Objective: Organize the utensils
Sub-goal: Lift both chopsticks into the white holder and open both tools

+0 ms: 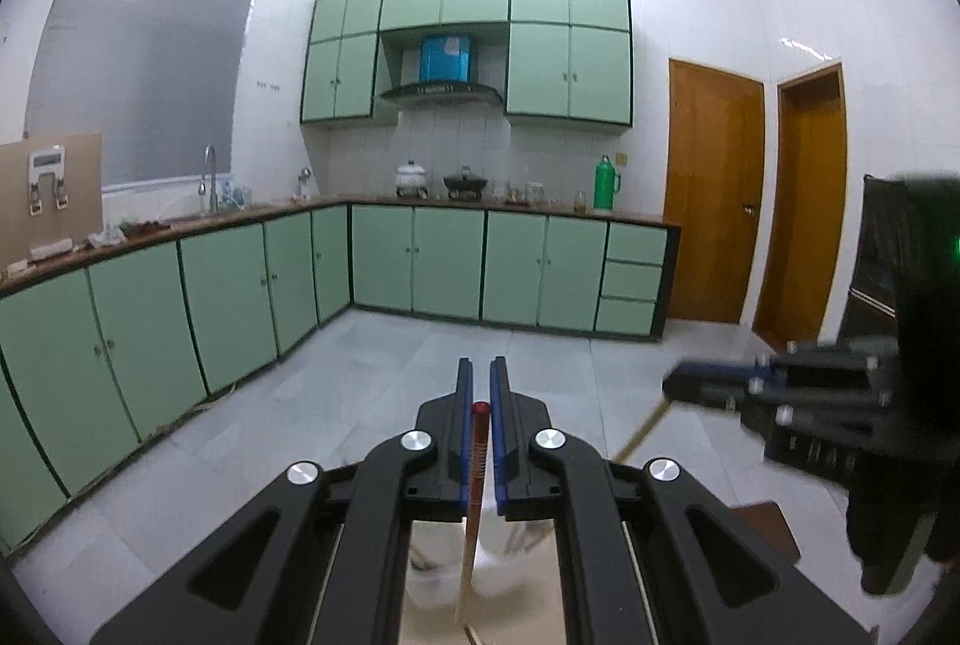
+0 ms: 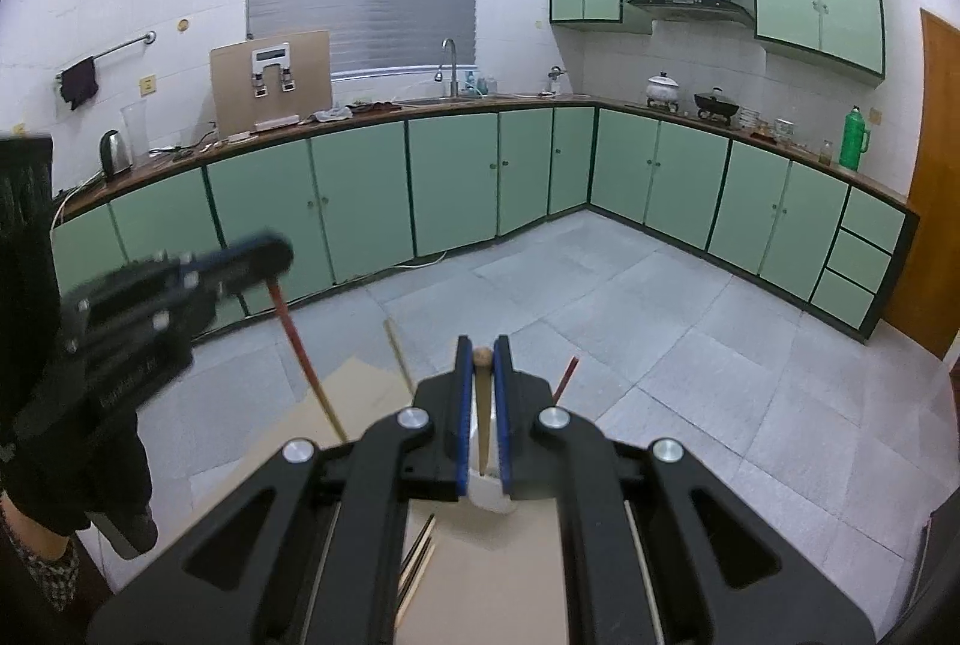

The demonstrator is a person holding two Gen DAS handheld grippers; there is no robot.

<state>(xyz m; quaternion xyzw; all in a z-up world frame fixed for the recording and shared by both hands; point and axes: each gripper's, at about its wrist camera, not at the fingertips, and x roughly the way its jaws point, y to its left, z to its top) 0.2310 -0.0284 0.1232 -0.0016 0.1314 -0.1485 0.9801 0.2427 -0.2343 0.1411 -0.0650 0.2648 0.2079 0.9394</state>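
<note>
Both raised above the surface (image 2: 492, 573): left gripper (image 1: 481, 375) fingers pinching red-tipped chopstick (image 1: 477, 459); right gripper (image 2: 482, 354) fingers pinching pale-tipped chopstick (image 2: 482, 393) (white cup (image 2: 489, 495) beneath, more chopsticks (image 2: 420, 555) lying nearby).

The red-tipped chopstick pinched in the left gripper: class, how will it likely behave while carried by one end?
The red-tipped chopstick looks thin, straight and rigid, so it probably stays stiff and weighs little. The left gripper pinches only its top, so it could pivot or swing. Its smooth, tapered shaft might slip if the grip loosens.
</note>
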